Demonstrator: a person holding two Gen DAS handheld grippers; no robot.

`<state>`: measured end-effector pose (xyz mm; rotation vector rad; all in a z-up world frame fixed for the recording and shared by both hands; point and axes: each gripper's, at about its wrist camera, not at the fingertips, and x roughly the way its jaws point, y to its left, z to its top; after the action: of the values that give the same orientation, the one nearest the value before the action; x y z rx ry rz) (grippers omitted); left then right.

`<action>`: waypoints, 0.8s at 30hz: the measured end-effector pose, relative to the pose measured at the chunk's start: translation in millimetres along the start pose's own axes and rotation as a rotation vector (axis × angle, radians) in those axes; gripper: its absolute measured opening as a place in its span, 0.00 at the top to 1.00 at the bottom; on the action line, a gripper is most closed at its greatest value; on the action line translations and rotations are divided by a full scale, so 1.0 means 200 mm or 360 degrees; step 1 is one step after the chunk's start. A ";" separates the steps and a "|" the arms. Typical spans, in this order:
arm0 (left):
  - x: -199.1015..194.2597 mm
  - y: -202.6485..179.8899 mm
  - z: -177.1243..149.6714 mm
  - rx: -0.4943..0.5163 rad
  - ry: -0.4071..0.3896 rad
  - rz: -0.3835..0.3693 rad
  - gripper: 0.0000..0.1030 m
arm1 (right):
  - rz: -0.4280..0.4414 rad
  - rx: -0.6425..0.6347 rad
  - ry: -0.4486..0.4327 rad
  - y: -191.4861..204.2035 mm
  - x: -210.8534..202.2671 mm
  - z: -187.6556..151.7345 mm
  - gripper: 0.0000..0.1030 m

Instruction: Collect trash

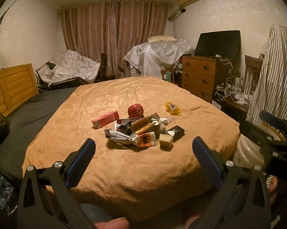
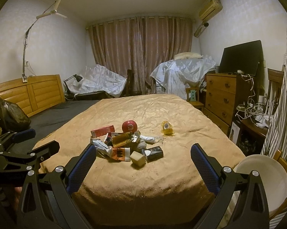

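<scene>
No word, brand or number can be read in either view. The red ball (image 1: 135, 110) on the bed carries a white ring-shaped emblem, too small to make out as a letter. The yellow wrapper (image 1: 173, 108) bears a pale label with dark marks, blurred. The pink box (image 1: 105, 119) has a small white patch at its near end, unreadable. The orange-and-white packet (image 1: 147, 141) shows a dark jagged figure, not lettering. The black box (image 1: 175, 131) has a white mark, illegible.
</scene>
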<state>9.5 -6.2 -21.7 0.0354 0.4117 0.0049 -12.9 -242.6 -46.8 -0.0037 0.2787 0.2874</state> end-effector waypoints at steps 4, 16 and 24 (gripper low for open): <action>0.00 -0.01 0.00 0.0001 0.0001 0.0000 0.05 | 0.0002 0.0000 0.0003 0.00 0.00 0.00 0.04; 0.01 -0.01 -0.01 0.0001 0.0004 -0.0003 0.05 | 0.0003 0.0002 0.0005 -0.01 0.00 0.01 0.04; 0.01 -0.03 -0.04 0.0010 0.0020 -0.0014 0.05 | 0.0003 0.0002 0.0008 -0.01 0.00 0.01 0.04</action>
<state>8.8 -11.7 -29.9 0.0397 0.4241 -0.0051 -11.1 -244.6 -45.0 -0.0027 0.2840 0.2893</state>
